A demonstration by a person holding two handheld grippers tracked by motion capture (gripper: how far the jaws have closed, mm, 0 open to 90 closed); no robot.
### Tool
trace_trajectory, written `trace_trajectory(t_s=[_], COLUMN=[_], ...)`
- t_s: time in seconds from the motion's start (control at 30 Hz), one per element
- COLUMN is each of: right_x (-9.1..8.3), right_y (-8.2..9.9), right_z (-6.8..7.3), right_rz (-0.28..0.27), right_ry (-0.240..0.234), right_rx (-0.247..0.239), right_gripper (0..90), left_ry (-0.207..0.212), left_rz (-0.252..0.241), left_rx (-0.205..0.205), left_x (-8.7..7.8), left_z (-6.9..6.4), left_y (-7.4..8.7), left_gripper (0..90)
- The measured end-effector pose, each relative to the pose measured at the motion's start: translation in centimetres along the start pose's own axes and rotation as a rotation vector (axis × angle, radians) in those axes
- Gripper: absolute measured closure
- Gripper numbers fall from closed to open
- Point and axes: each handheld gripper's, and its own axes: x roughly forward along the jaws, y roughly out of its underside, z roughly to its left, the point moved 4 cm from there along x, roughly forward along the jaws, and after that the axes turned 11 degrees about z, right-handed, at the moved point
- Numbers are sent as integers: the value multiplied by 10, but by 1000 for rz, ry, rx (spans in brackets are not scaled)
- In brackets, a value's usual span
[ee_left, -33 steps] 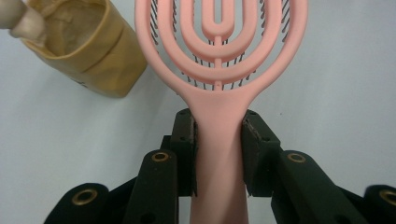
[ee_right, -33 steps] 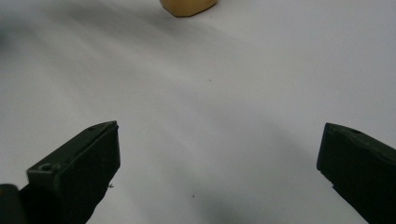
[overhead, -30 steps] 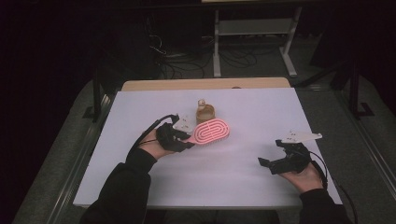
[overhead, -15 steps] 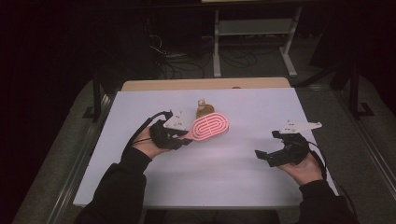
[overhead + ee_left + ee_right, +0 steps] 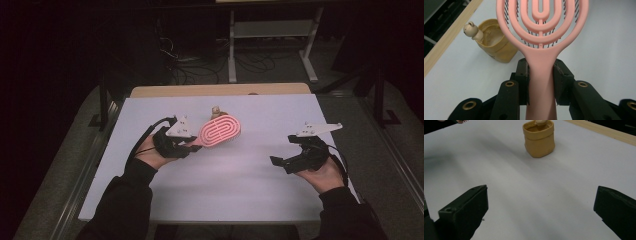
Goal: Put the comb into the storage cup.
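A person sits at the near edge of a white table, a black claw in each hand. The left claw is clamped on the handle of a pink hairbrush. In the left gripper view the two black jaws press flat against either side of the hairbrush handle. The brush's oval head, made of nested pink loops with dark bristles behind them, points away from the hand, toward the far right. The brush is held up off the table, left of the middle.

Just beyond the brush head, at the far middle of the table, stands a small tan pouch, open at the top, with a little bear-shaped figure on its rim. It stands upright and apart from the brush.

The right claw hovers near the right edge of the table, well apart from the brush and the pouch. Its jaws stand wide apart with nothing between them, and in the right gripper view they frame bare white table with the pouch farther off.
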Motion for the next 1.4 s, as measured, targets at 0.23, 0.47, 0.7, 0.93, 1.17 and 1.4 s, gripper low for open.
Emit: trace_trajectory(t_s=[0.23,0.47,0.7,0.93,1.17,1.4], right_x=[-4,-7,-8,-7,-5,-1], right_y=[-13,-25,-37,-47,-61,-76], right_z=[2,3,7,11,15,20], right_rz=[-4,-5,-2,1,-3,3], right_ry=[-15,-22,-31,-46,-66,-110], right_rx=[-1,-5,-16,-18,-20,5], right_gripper=[0,0,0,0,0,19], left_ry=[-15,-25,-31,-36,-38,-46], left_rz=[-26,-53,-82,-106,-131,-139], left_rx=[1,-5,-15,-13,-8,7], left_x=[-1,-3,-1,2,4,7], left_z=[-2,-2,-5,-7,-9,-12], left_y=[-1,-2,-1,-3,-10,-17], left_gripper=[700,700,700,700,700,700])
